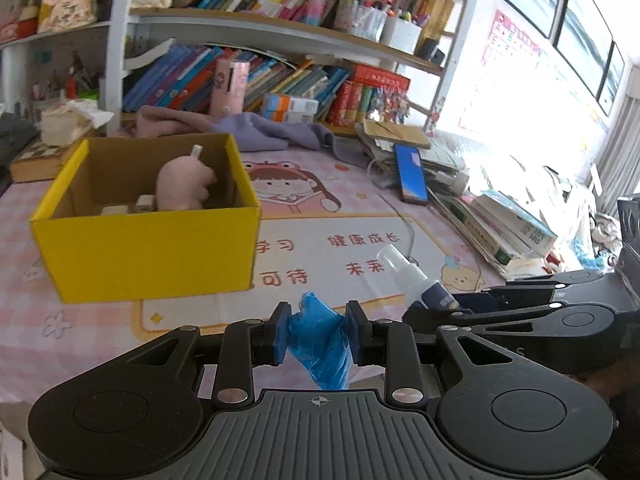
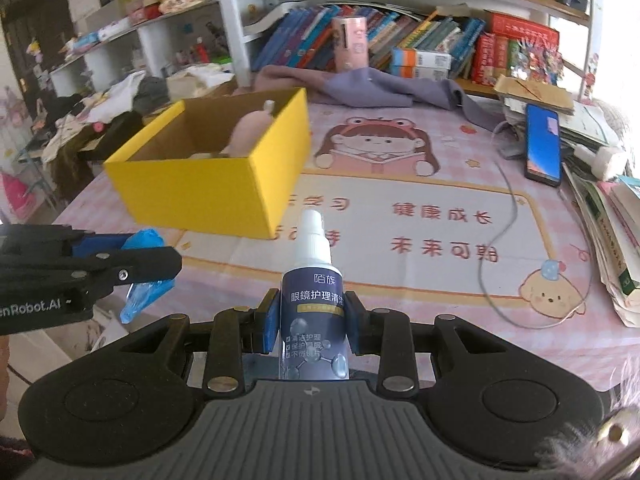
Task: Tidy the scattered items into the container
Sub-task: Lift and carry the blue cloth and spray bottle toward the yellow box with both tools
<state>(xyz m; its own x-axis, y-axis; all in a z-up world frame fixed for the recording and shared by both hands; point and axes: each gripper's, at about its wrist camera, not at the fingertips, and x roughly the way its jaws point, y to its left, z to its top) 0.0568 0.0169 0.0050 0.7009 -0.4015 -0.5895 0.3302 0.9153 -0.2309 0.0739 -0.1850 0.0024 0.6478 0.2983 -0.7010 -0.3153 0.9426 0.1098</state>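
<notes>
- Left gripper point(image 1: 319, 332), black frame with blue pads, is clamping its jaws nearly shut on a crumpled blue plastic bag point(image 1: 320, 344); the bag is bulging above and hanging below the pads.
- Right gripper point(image 2: 310, 322), same build, is pinching a small spray bottle with a dark blue label, white neck and clear cap point(image 2: 314, 292) by the lower body; the bottle is standing upright, its nozzle rising ahead of the jaws.
- The two grippers are sitting side by side, near each other: seen from the left wrist, the bottle and the right gripper are just right of the left jaws; seen from the right wrist, the bag is left of the right jaws.
- Both are hovering over a pink checked tablecloth with cartoon prints and red characters point(image 1: 360, 216).
- Ahead and left of both jaws, an open yellow cardboard box with a brown inside point(image 1: 152, 248) is resting on the cloth, apart from both held items.
- Inside the box a pink plush toy point(image 1: 184, 186) is standing, with small whitish items at its foot, too small to tell apart.
- Ahead and right of the jaws, a dark smartphone with a lit blue screen point(image 1: 412, 174) is leaning on stacked books.
- Beyond the box, a purple cloth point(image 1: 260, 130) is lying in front of crowded bookshelves point(image 1: 280, 28).
</notes>
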